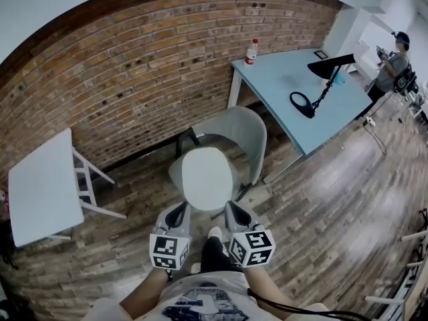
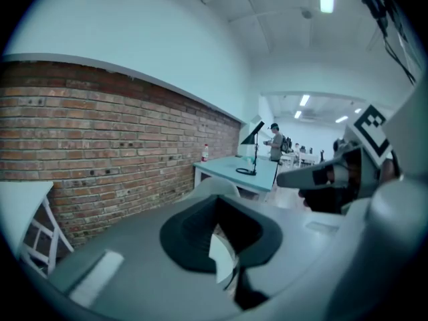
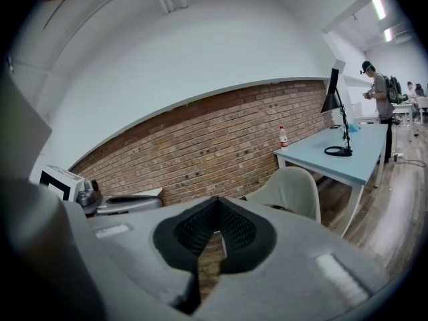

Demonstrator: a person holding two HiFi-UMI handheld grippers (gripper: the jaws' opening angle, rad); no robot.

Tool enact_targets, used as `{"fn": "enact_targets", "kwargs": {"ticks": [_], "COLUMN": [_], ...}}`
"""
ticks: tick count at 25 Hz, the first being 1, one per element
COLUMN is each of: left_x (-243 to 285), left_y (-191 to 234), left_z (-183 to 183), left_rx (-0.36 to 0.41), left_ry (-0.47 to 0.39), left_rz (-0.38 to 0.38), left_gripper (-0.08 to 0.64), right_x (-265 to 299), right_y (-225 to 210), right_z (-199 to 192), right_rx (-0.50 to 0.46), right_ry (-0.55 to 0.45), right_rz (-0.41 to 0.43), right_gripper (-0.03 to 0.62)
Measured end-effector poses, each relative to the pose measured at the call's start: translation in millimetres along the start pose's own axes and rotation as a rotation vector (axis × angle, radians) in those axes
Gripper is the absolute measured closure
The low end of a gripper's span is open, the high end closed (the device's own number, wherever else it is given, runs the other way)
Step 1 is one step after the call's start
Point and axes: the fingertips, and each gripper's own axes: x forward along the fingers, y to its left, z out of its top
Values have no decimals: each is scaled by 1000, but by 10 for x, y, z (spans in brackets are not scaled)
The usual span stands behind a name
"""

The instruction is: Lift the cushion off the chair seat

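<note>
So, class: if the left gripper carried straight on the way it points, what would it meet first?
Most likely the white cushion on the chair seat: the left gripper, jaws shut, aims at its near edge, though depth is unclear.

Brick wall [image 1: 134, 65]: rough, matt red-brown masonry with pitted faces and pale mortar joints. Floor [image 1: 321, 206]: wood planks of mixed tone, worn, with a low sheen. Chair [image 1: 244, 129]: grey moulded shell, plastic in look, smooth and matt. Cushion [image 1: 206, 177]: white, even and matt; cloth or foam cannot be told. Surface [image 1: 281, 79]: pale blue top, smooth, faintly glossy. Side table [image 1: 40, 186]: white, smooth, matt. Bottle [image 1: 251, 52]: clear plastic. Left gripper [image 1: 178, 212] and right gripper [image 1: 234, 214]: grey matt plastic shells; pads [image 3: 194, 227] black with a fine ribbed texture.
</note>
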Motion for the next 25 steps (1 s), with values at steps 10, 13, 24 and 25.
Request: {"fn": "enact_targets", "kwargs": {"ticks": [10, 13, 24, 25], "left_x": [950, 1152, 1753, 1811], "left_y": [237, 279, 425, 434], "left_z": [192, 204, 234, 241], "left_rx": [-1, 0, 20, 21], "left_ry": [63, 82, 120, 122], "left_rz": [25, 36, 24, 14], "left_gripper": [569, 569, 569, 569], "right_x": [770, 917, 1308, 1349], "right_y": [-671, -847, -1239, -1281], "right_z": [295, 358, 434, 432], "right_rx": [43, 53, 52, 58], "right_ry": [38, 48, 74, 76], "right_rz": [26, 31, 8, -2], "right_gripper": [595, 595, 595, 595]}}
